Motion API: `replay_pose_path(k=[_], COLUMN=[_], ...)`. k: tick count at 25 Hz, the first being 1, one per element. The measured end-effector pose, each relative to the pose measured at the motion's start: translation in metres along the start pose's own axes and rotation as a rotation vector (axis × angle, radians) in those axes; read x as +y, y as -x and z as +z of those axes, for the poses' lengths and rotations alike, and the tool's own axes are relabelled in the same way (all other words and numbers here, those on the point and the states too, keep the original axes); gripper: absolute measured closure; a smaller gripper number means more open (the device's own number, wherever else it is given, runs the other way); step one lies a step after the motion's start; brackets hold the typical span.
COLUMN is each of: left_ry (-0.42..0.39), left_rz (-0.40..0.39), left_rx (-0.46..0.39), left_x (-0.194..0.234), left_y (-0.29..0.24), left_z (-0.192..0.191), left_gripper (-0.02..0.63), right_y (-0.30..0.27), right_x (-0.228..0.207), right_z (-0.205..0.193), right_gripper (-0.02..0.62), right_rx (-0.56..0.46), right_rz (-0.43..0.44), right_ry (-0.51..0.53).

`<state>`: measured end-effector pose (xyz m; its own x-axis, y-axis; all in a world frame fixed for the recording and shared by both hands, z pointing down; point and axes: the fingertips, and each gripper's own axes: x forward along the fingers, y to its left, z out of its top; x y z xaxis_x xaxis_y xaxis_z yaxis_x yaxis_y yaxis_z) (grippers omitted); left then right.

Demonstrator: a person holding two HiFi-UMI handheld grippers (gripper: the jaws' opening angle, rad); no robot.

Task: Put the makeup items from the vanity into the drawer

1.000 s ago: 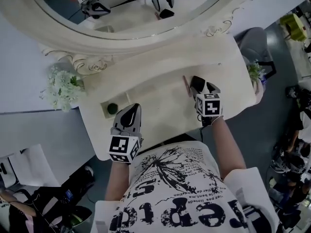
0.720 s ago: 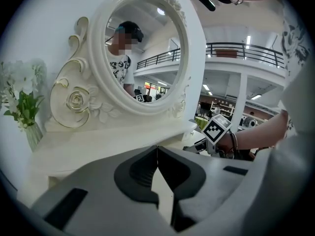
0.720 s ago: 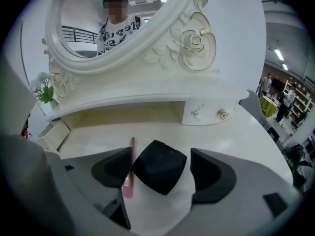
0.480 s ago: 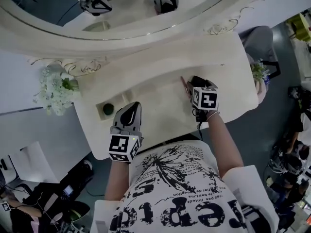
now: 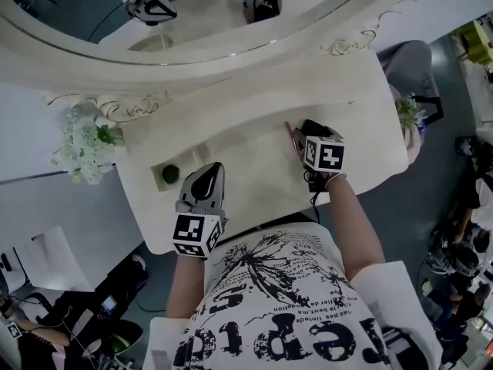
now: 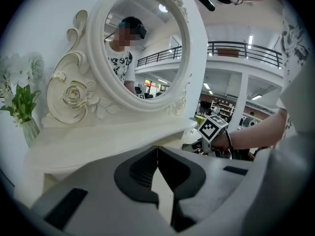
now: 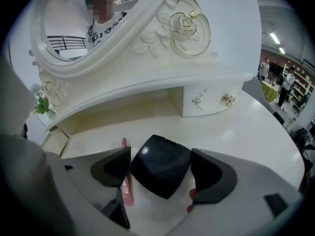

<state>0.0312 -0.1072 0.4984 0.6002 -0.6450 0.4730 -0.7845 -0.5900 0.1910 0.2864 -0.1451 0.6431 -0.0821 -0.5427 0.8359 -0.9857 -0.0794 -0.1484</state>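
Observation:
A black square compact (image 7: 158, 175) lies flat on the white vanity top (image 5: 254, 153), with a pink stick (image 7: 127, 188) just to its left. My right gripper (image 7: 161, 157) is open, its jaws spread wide to either side of the compact, not pressing on it. From above, the right gripper (image 5: 310, 135) hides most of the compact (image 5: 311, 125), and the pink stick (image 5: 291, 137) shows beside it. My left gripper (image 5: 208, 173) hovers near the front edge and is shut with nothing in it (image 6: 157, 149). The open drawer (image 5: 197, 159) at the left holds a dark round item (image 5: 170, 174).
A large oval mirror (image 5: 192, 21) in an ornate frame stands at the back. White flowers (image 5: 86, 141) stand beside the vanity's left end, a small plant (image 5: 406, 114) beside its right end. A small drawer block with knobs (image 7: 211, 100) sits under the mirror shelf.
My right gripper has edged forward over the black compact and its jaws have spread wider. The left gripper has stayed put.

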Motion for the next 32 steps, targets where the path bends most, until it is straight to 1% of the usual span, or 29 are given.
replay_pose_path(k=[5,7,13,16,19,21,24,28,32], left_ry=[0.000,-0.001,0.001,0.002,0.004,0.003,0.005,0.009,0.020], left_rz=[-0.001,0.003,0.007,0.004,0.007,0.013,0.027,0.068,0.130], left_rx=[-0.006,-0.011,-0.028,-0.031,-0.039,-0.054,-0.081,-0.118,-0.138], left_x=[0.000,0.002,0.001,0.001,0.003,0.005,0.012,0.028,0.049], left_y=[0.005,0.007,0.013,0.018,0.024,0.031,0.045,0.078,0.120], left_z=[0.000,0.001,0.005,0.005,0.006,0.010,0.015,0.016,0.011], left_gripper=[0.586,0.586,0.584,0.586,0.586,0.586,0.585,0.586,0.584], right_y=[0.006,0.009,0.019,0.028,0.040,0.050,0.065,0.084,0.097], right_x=[-0.005,-0.005,0.003,0.009,0.020,0.034,0.066,0.125,0.191], right_z=[-0.002,-0.003,-0.004,-0.004,0.006,0.017,0.031,0.044,0.042], right_gripper=[0.232,0.243,0.264,0.265,0.265,0.265,0.265,0.265,0.265], right_rx=[-0.004,-0.009,-0.021,-0.041,-0.074,-0.100,-0.136,-0.178,-0.186], right_rz=[0.018,0.027,0.034,0.048,0.076,0.099,0.148,0.230,0.311], right_ry=[-0.011,-0.009,0.080,0.093,0.108,0.126,0.156,0.223,0.298])
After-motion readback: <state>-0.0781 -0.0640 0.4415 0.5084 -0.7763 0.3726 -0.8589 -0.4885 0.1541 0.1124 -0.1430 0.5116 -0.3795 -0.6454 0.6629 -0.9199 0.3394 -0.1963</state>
